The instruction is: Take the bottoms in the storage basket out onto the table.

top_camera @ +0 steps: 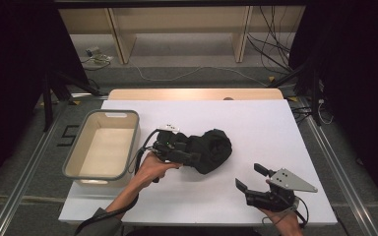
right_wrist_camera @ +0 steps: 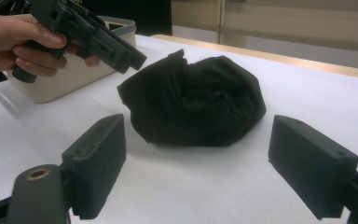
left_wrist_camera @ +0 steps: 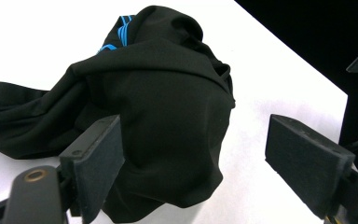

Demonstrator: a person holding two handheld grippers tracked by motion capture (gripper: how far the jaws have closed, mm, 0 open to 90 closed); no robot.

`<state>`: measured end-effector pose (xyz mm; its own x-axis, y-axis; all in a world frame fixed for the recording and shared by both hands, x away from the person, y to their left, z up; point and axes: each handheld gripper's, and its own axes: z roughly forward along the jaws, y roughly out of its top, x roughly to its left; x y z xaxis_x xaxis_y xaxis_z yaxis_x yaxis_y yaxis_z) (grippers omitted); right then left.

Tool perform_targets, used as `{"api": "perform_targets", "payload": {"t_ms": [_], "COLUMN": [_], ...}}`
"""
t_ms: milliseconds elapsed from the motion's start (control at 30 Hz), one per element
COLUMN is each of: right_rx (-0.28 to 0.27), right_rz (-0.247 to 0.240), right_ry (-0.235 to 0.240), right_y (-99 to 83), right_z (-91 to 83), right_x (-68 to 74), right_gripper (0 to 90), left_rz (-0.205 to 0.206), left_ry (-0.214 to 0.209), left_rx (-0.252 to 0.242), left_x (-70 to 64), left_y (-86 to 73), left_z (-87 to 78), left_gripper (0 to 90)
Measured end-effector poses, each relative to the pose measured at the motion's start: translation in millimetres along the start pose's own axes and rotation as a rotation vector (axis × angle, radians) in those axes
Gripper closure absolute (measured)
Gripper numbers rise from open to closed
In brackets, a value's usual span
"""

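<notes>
We see a black garment (top_camera: 210,149) bunched in a heap on the white desk (top_camera: 256,128), near the middle, just right of the beige bin (top_camera: 106,145). Our left claw (top_camera: 189,157) is at the heap's left edge, jaws spread wide, nothing gripped; in the left gripper view the cloth (left_wrist_camera: 168,121) bulges between the jaws, one jaw against the fabric, blue stripes visible at the top. Our right claw (top_camera: 250,178) hangs above the desk's near right part, well apart from the garment, jaws released and empty. The right gripper view shows the heap (right_wrist_camera: 196,100) ahead, the left claw (right_wrist_camera: 121,56) at its upper left.
</notes>
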<state>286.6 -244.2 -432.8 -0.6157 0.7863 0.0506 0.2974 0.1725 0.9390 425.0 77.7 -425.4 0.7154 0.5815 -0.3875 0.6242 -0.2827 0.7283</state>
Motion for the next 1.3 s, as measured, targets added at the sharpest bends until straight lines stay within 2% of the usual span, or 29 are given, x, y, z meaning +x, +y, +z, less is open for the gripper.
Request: {"api": "perform_targets", "payload": {"t_ms": [400, 633, 733, 900, 1300], "right_rx": [0.001, 0.001, 0.001, 0.002, 0.003], "right_rz": [0.001, 0.004, 0.003, 0.002, 0.003], "right_ry": [0.002, 0.002, 0.003, 0.004, 0.006], "right_y": [-0.1, -0.2, -0.3, -0.4, -0.5], "right_z": [0.4, 0.5, 0.6, 0.6, 0.9], "right_x": [0.1, 0.0, 0.1, 0.0, 0.4], "right_gripper": [19.9, 19.9, 19.9, 19.9, 19.9], "left_rz": [0.016, 0.041, 0.033, 0.059, 0.081], "left_ry": [0.005, 0.001, -0.009, -0.025, -0.041], "left_rx": [-0.013, -0.072, -0.095, -0.124, -0.171], "left_x": [-3.6, -4.2, -4.6, -8.4, -12.4], "left_y": [-2.4, -3.7, -4.9, -5.6, -12.4], "left_z": [-3.8, -11.1, -13.5, -18.1, -23.0], "left_gripper": [18.8, 18.8, 18.8, 18.5, 17.8]}}
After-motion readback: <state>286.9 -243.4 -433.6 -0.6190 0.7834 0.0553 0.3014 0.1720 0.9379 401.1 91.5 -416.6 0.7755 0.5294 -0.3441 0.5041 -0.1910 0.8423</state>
